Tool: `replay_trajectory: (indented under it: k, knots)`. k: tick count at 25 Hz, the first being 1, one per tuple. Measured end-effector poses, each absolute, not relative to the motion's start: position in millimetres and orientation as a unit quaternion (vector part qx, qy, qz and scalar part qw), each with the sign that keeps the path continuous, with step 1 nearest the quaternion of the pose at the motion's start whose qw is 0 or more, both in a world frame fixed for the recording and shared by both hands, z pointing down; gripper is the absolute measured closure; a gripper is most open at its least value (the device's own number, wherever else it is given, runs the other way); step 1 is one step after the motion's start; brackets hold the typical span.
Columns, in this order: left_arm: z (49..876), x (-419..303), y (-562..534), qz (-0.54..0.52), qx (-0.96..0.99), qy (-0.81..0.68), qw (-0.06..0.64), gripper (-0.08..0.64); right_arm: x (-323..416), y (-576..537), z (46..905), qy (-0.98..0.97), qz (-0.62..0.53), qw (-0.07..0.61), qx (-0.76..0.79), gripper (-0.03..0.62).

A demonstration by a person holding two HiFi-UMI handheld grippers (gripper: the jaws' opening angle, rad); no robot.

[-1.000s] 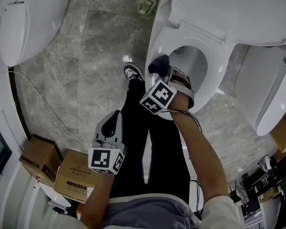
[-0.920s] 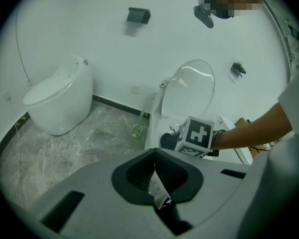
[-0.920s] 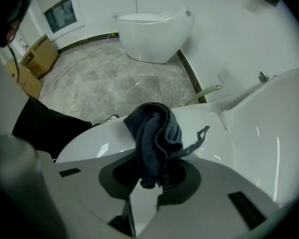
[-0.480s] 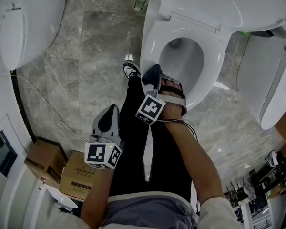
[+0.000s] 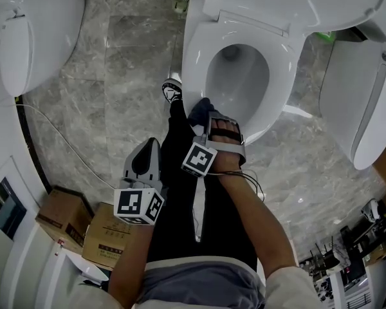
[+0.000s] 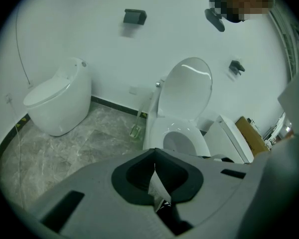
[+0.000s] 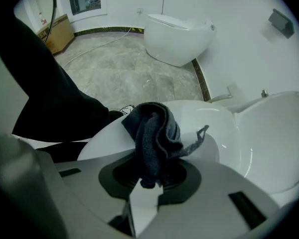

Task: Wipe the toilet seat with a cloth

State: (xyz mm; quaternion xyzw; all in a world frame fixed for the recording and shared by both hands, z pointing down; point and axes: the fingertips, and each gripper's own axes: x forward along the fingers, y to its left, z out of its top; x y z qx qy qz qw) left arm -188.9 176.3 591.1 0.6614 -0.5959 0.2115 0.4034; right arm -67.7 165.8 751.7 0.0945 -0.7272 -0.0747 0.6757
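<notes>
Right gripper (image 7: 148,180): jaws clamped on a dark cloth (image 7: 153,128), pinched at one bunched end. The rest of the wad stands out ahead of the jaws, against the front rim of the toilet seat (image 5: 194,56).

Left gripper (image 6: 155,183): jaws together, nothing between them. It hangs back over the floor, well short of the toilet.

Cloth looks soft, light and limp. It folds on itself and a thin loop strays out to the right of the jaws. A hold low on the bunch, as now, likely keeps enough wad free to press flat.

Seat looks hard, glossy and smooth, so the cloth should slide easily. Light pressure seems enough.
</notes>
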Motion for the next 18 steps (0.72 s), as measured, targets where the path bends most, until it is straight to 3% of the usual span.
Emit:
replay_trajectory:
  k: [18]
  knots:
    - [590.9, -131.4, 162.0, 0.237, 0.693, -0.562, 0.385, 0.551, -15.9, 238.4, 750.6, -0.739, 0.002, 0.662, 0.122, 0.522]
